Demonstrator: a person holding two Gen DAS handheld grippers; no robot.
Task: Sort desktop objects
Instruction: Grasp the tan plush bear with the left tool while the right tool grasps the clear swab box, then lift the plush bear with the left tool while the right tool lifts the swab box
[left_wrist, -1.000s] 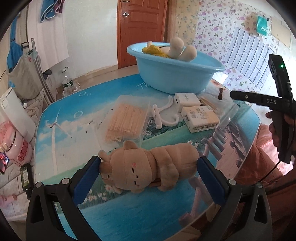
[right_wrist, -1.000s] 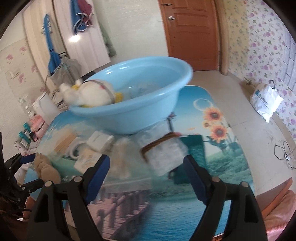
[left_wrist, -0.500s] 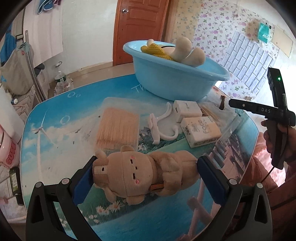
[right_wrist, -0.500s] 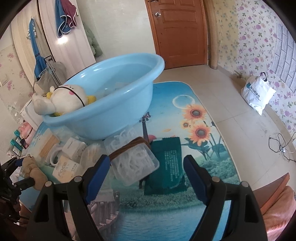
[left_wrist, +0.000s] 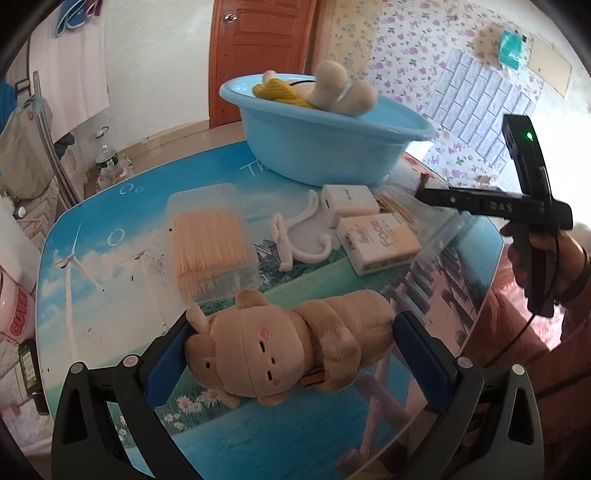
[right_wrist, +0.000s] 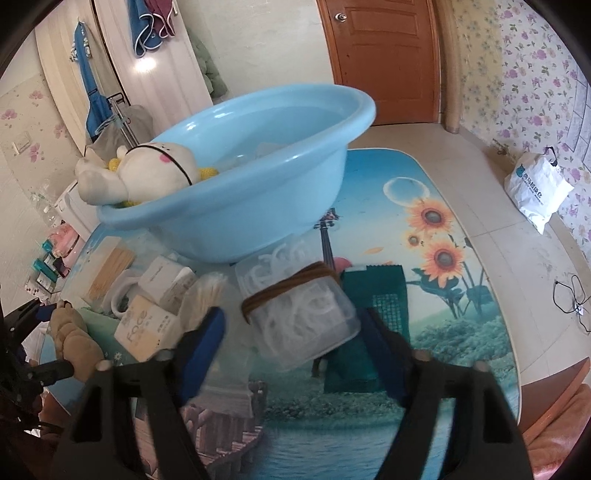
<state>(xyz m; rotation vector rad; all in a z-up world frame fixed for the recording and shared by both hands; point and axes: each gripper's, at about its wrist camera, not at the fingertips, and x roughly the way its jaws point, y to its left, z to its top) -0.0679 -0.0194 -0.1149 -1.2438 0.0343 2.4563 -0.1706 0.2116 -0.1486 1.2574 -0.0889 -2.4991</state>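
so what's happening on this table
A person with a gripper in each hand is sorting table clutter into the blue basin, which already holds a white plush. The left gripper is shut on a tan plush bear, lifted off the table. The right gripper has just been closing its fingers around a clear tub of white hooks; whether they press it yet is unclear.

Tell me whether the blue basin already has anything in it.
Not empty. A white plush toy lies in the blue basin against its rim, with something yellow and knitted beside it.
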